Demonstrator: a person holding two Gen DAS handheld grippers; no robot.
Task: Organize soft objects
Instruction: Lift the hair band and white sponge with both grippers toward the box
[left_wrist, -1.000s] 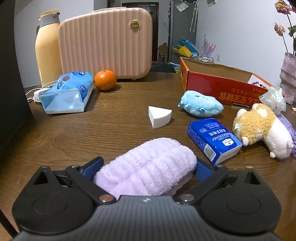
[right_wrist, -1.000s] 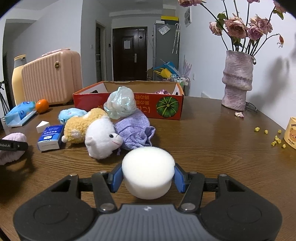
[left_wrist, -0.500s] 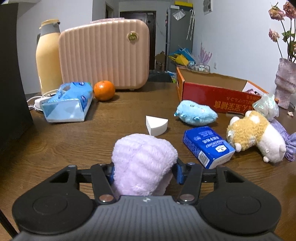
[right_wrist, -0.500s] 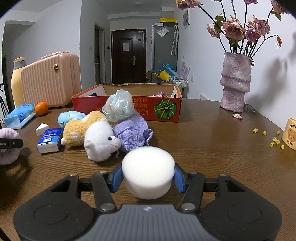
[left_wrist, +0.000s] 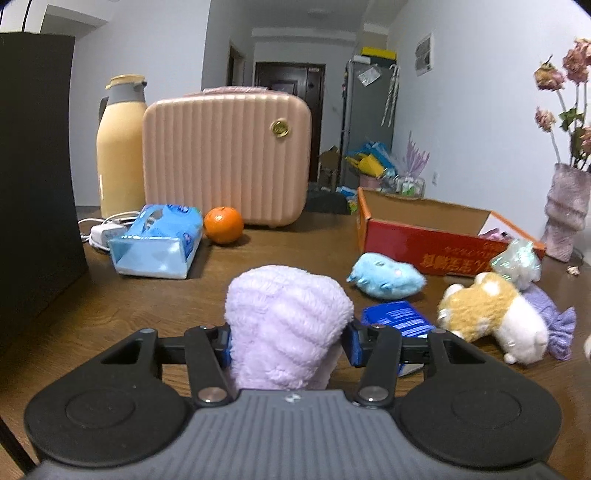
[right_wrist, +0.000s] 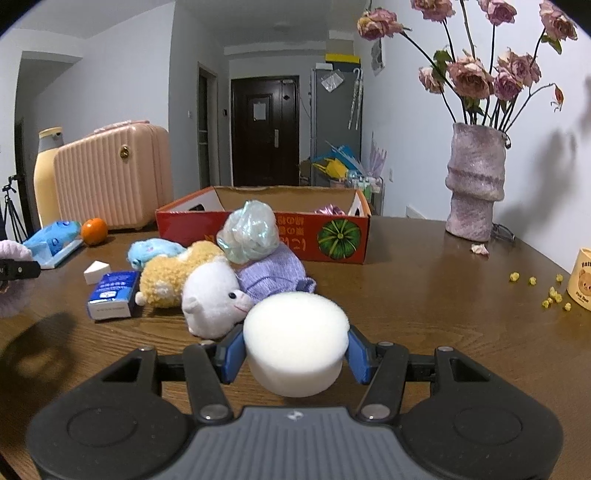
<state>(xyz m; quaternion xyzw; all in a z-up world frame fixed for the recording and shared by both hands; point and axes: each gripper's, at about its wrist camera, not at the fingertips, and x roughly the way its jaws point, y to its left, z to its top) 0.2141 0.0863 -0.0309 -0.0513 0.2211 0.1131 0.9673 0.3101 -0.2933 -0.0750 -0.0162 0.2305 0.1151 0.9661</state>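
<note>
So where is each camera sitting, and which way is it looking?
Left wrist: on the left gripper, looking along its fingers across the table to the pink suitcase; its jaws squeeze a fluffy purple cloth.
Right wrist: on the right gripper, facing the red box and vase; its jaws hold a white sponge.
Shared: suitcase, orange, box, plush toys.

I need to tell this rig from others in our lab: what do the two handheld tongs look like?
Both look alike. The left tongs and right tongs each have blue pads on black linkage arms with silver pivot screws, two round black housings, and a ribbed grey body bearing a small white logo. No cables, hands or sleeves show.
</note>
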